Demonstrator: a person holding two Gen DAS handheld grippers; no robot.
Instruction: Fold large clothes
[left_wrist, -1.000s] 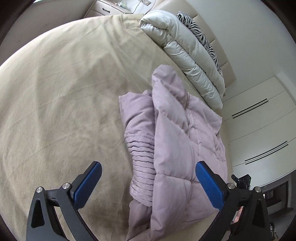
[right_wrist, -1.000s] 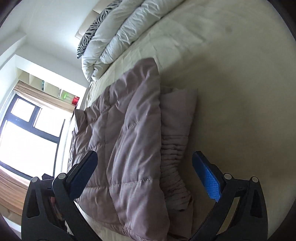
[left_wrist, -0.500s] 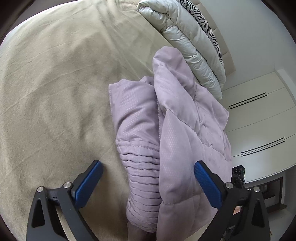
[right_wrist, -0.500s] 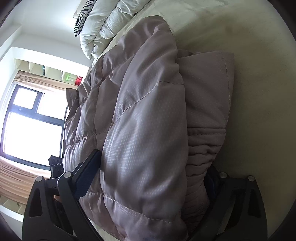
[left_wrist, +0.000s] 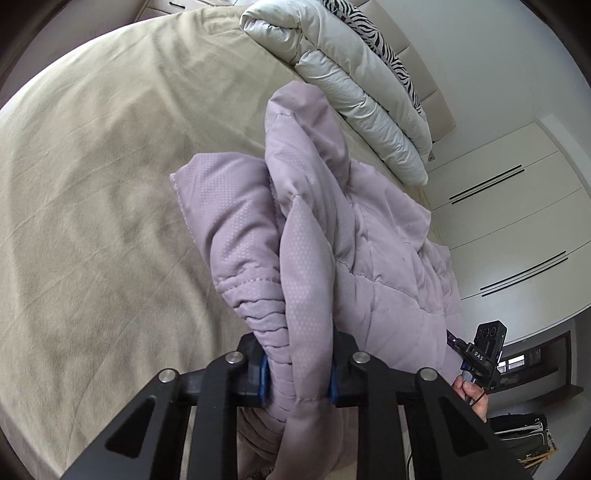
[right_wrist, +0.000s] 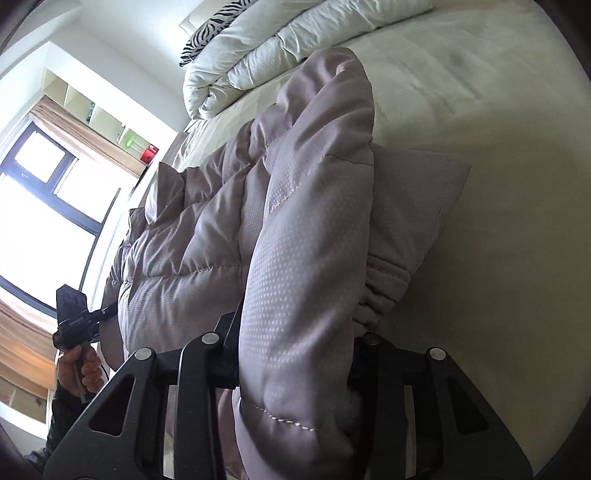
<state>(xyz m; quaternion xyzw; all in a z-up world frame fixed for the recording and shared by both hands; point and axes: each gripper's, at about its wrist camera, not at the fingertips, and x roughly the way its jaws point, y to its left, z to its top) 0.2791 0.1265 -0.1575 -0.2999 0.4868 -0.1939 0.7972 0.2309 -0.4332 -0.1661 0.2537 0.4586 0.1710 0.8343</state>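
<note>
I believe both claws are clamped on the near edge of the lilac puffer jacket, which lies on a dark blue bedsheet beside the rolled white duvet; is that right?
Not quite: the bedsheet is beige, not dark blue, as the left wrist view shows plainly. The rest holds: the left claw and the right claw are both clamped on the near edge of the lilac puffer jacket, beside the rolled white duvet.

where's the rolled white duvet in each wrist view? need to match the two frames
Left wrist: the white duvet lies top centre-right, running diagonally down toward the wardrobe side, beyond the lilac jacket.
Right wrist: the white duvet lies along the top, centre-left, beyond the lilac jacket.
Shared landmark: the zebra-print pillow sits right behind the duvet in both views.
</note>
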